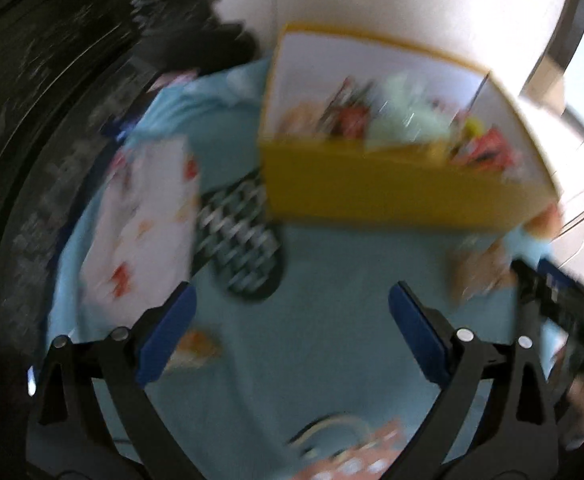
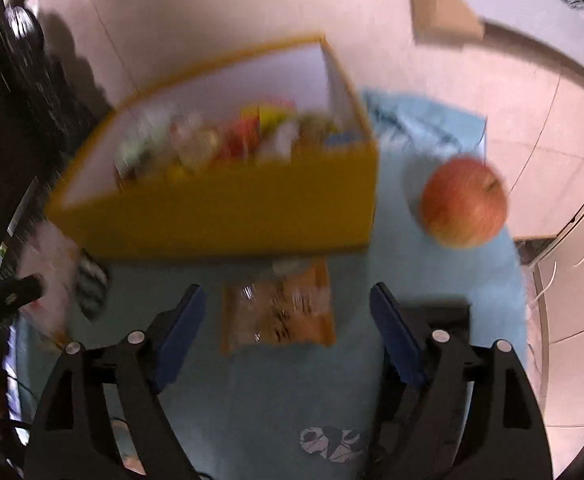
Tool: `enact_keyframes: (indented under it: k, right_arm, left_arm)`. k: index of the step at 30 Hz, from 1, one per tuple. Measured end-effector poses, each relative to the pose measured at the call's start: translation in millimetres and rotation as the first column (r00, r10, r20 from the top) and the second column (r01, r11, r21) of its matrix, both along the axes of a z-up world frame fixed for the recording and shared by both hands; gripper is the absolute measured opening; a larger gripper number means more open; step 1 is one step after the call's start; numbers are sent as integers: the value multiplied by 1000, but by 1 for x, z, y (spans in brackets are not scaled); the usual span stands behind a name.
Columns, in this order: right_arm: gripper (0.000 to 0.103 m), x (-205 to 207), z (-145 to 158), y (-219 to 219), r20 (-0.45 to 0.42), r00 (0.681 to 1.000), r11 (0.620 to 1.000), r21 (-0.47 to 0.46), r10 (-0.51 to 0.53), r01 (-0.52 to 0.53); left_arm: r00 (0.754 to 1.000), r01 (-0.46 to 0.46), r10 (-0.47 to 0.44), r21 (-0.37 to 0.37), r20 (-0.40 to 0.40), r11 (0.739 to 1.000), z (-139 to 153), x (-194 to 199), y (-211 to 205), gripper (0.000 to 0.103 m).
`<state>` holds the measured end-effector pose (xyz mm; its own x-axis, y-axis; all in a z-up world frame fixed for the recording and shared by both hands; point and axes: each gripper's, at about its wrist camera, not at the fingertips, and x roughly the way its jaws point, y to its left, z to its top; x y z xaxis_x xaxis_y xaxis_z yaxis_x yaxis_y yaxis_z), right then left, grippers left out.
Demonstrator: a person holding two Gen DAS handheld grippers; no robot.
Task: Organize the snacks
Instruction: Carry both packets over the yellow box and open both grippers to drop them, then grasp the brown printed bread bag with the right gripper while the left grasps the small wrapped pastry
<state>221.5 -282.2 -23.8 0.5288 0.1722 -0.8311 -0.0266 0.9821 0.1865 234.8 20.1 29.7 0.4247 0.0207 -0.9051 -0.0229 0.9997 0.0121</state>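
A yellow box (image 1: 371, 188) with white inner walls stands on a light blue cloth (image 1: 323, 328) and holds several snack packets. My left gripper (image 1: 292, 296) hangs open over bare cloth, nothing between its fingers. Beside it lie a white packet with red print (image 1: 144, 224), a black-and-white checked packet (image 1: 240, 240) and a small orange packet (image 1: 196, 346). In the right wrist view the yellow box (image 2: 232, 216) sits ahead. My right gripper (image 2: 288, 292) is open above an orange, partly clear snack packet (image 2: 280, 308); the pads stand apart from it. Both views are blurred.
A red-yellow apple (image 2: 465, 206) rests on the cloth right of the box. A black flat object (image 2: 447, 308) lies under the right finger. A cardboard box (image 2: 439, 12) sits on the pale tiled floor beyond. Dark furniture fills the left side.
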Motion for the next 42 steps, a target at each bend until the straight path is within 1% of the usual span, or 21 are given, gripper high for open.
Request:
enact_keyframes:
  k: [3, 5, 6, 7, 8, 9, 10, 11, 14, 16, 21, 26, 28, 31, 33, 35, 38, 40, 41, 42]
  right_arm:
    - [85, 16, -26, 14, -58, 998, 999, -49, 20, -23]
    - [84, 26, -41, 23, -81, 996, 998, -58, 24, -29]
    - [81, 31, -49, 28, -112, 993, 997, -71, 33, -41]
    - [78, 31, -50, 34, -102, 994, 994, -98, 40, -50]
    - [67, 31, -50, 39, -95, 993, 991, -114, 67, -77]
    - [65, 30, -49, 43, -96, 992, 988, -121, 88, -99]
    - [61, 29, -46, 47, -99, 991, 985, -133, 95, -108]
    - [54, 28, -43, 48, -97, 991, 986, -125, 96, -108]
    - [47, 22, -33, 47, -88, 992, 988, -113, 91, -101]
    - [45, 16, -28, 44, -92, 992, 992, -84, 87, -95]
    - [45, 0, -18, 35, -95, 993, 997, -34, 70, -73]
    - [45, -19, -2, 23, -82, 994, 997, 14, 78, -77]
    - [45, -25, 5, 18, -75, 993, 996, 31, 90, -87]
    - [45, -38, 11, 18, -66, 992, 993, 47, 111, -108]
    - [45, -42, 12, 21, -69, 990, 991, 60, 123, -119]
    - [45, -46, 13, 23, -71, 988, 989, 68, 134, -129]
    - [45, -45, 10, 33, -71, 986, 987, 74, 151, -146]
    - [45, -43, 11, 37, -70, 985, 985, 76, 160, -155]
    - [45, -42, 11, 39, -71, 984, 984, 78, 165, -159]
    - [45, -42, 12, 42, -72, 982, 983, 78, 172, -166]
  left_arm:
    - [999, -18, 20, 41, -39, 999, -10, -18, 16, 98]
    - [998, -31, 33, 45, -56, 999, -13, -26, 24, 98]
    - [997, -38, 41, 44, -60, 998, -14, -29, 28, 98]
    - [997, -43, 46, 45, -60, 998, -13, -30, 32, 98]
    - [997, -50, 53, 46, -59, 998, -13, -32, 35, 98]
    - [996, -57, 60, 45, -59, 997, -11, -33, 38, 98]
    - [996, -60, 63, 41, -57, 997, -10, -33, 39, 98]
    - [996, -68, 69, 35, -51, 997, -9, -34, 43, 98]
    - [996, -78, 79, 24, -48, 997, -8, -34, 46, 98]
    - [996, -80, 80, 19, -45, 997, -6, -34, 47, 98]
    - [996, -69, 71, 29, -47, 997, -4, -35, 49, 98]
    - [994, -85, 89, 52, -71, 995, -12, -43, 63, 98]
    - [988, -119, 124, 56, -90, 991, -21, -50, 79, 98]
    - [977, -175, 177, 22, -124, 984, -33, -58, 99, 98]
    - [971, -193, 194, 24, -139, 981, -42, -61, 105, 98]
    - [969, -192, 195, 40, -150, 981, -49, -60, 105, 98]
    - [971, -186, 187, 22, -147, 982, -55, -55, 102, 98]
    - [973, -171, 172, 23, -152, 985, -62, -46, 96, 98]
    - [974, -160, 161, 20, -162, 987, -68, -41, 92, 97]
    - [973, -156, 156, 15, -169, 988, -74, -37, 90, 90]
